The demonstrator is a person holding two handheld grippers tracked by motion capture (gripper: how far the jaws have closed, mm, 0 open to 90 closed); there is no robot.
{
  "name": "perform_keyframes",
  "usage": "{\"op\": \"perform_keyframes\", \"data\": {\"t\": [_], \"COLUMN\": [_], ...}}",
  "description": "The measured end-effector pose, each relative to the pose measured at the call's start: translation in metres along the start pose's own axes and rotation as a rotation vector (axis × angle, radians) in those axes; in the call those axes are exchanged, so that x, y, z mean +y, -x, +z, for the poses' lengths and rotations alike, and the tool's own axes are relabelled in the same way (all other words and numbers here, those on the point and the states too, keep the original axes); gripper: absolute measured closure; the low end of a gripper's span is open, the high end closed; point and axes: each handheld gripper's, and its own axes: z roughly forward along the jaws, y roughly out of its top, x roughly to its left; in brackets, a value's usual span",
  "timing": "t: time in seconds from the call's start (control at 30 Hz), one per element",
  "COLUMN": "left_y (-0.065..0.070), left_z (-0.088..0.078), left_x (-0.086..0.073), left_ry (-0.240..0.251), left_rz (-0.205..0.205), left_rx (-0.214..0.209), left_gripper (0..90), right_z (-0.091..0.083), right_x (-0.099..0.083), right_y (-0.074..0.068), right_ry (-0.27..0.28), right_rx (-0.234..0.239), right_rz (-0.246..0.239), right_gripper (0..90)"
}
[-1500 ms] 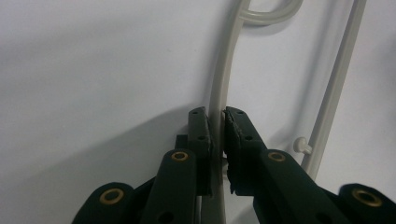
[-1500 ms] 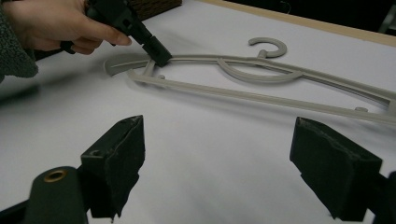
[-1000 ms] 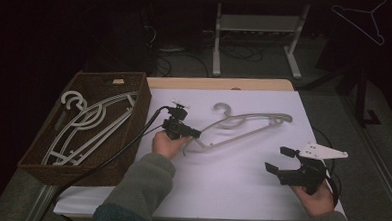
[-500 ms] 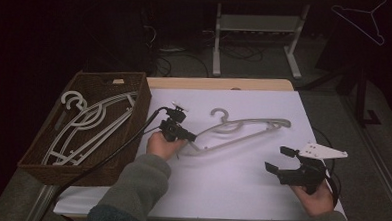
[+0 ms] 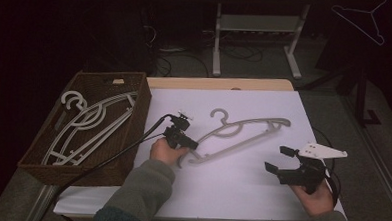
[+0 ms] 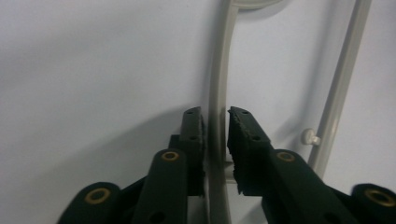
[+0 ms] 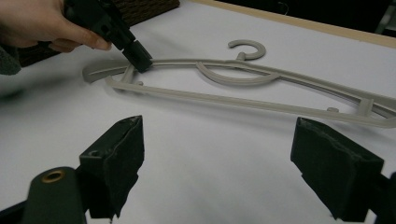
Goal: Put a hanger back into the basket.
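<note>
A grey plastic hanger [image 5: 243, 132] lies on the white table sheet [image 5: 230, 192], hook toward the far side. My left gripper [image 5: 192, 144] is at its left end. In the left gripper view the hanger's arm [image 6: 217, 70] runs between the jaws of my left gripper [image 6: 215, 112]. The jaws have just been opening and stand slightly off the arm. My right gripper [image 5: 278, 159] waits open at the near right with nothing between its jaws. The right gripper view shows the hanger [image 7: 261, 88] beyond my right gripper [image 7: 217, 135], with the left gripper [image 7: 137, 53] on its left end.
A brown wicker basket [image 5: 140, 113] at the table's left holds several pale hangers [image 5: 91, 123]. A metal desk frame [image 5: 257, 28] stands behind the table on the dark floor. A wire hanger [image 5: 368, 20] hangs at the far right.
My left gripper and the hanger's left end have sunk toward the table, and the hanger now lies flatter. The right gripper has stayed in place.
</note>
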Motion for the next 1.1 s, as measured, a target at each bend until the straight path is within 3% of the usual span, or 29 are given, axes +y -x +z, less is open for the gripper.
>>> {"op": "perform_keyframes", "data": {"t": [0.1, 0.17, 0.2, 0.27, 0.33, 0.47, 0.67, 0.87, 0.97, 1.1], "left_y": [0.000, -0.004, -0.004, -0.008, -0.008, -0.005, -0.006, -0.017, -0.025, -0.030], "left_z": [0.000, -0.001, -0.001, -0.003, -0.004, -0.026, -0.048, -0.072, -0.094, -0.119], "left_x": [0.001, 0.001, 0.001, 0.000, 0.000, 0.012, 0.018, 0.017, 0.017, 0.019], "left_ry": [-0.006, -0.003, -0.003, 0.020, 0.025, 0.068, 0.097, 0.135, 0.188, 0.219], "left_rz": [0.001, -0.042, -0.042, -0.095, -0.097, -0.093, -0.091, -0.114, -0.143, -0.144], "left_rx": [0.008, -0.016, -0.016, -0.069, -0.074, -0.102, -0.109, -0.112, -0.118, -0.112], "left_gripper": [82.6, 82.9, 82.9, 82.9, 82.8, 82.8, 82.7, 82.7, 82.6, 82.7], "right_z": [0.001, 0.001, 0.001, 0.000, -0.001, -0.003, -0.005, -0.004, -0.004, -0.004], "right_x": [0.001, 0.001, 0.001, 0.001, 0.000, 0.000, 0.000, 0.000, -0.001, -0.001], "right_y": [0.000, 0.000, 0.000, 0.000, 0.002, 0.002, 0.003, 0.003, 0.003, 0.003], "right_ry": [0.002, 0.001, 0.000, 0.006, 0.006, 0.021, 0.028, 0.027, 0.028, 0.026], "right_rx": [-0.001, 0.001, 0.001, 0.000, -0.002, -0.004, -0.012, -0.015, -0.016, -0.017], "right_rz": [-0.008, -0.009, -0.008, -0.004, 0.001, 0.009, 0.014, 0.013, 0.017, 0.023], "right_gripper": [16.5, 16.5, 16.5, 16.5, 16.4, 16.5, 16.5, 16.3, 16.2, 16.1]}}
